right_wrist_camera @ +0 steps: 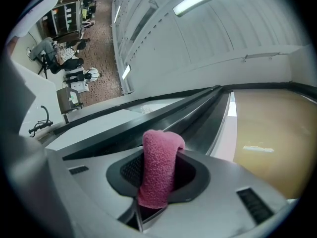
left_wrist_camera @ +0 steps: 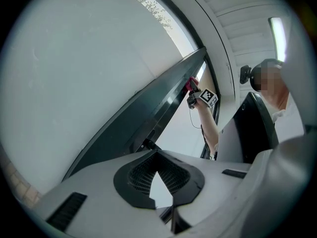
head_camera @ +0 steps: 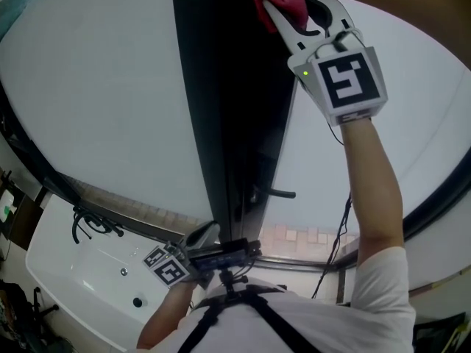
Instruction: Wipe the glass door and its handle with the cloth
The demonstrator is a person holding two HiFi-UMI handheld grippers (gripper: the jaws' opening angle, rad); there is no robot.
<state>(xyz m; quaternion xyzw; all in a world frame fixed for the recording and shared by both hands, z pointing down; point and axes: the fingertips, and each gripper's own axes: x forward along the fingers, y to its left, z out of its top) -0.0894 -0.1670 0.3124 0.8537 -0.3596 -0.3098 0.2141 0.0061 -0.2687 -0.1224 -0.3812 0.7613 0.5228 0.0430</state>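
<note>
While right hand-held gripper clamps pink cloth high against dark edge of glass door, left hand-held gripper sits low by person's waist; jaws drawn together, nothing between; handle well below cloth.

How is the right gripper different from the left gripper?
The right gripper is held up high by the dark door edge; the left gripper sits low, close to the person's body. The right gripper is clamped on the pink cloth; the left gripper is shut with nothing in it. Both are white and carry a cube with square markers.
</note>
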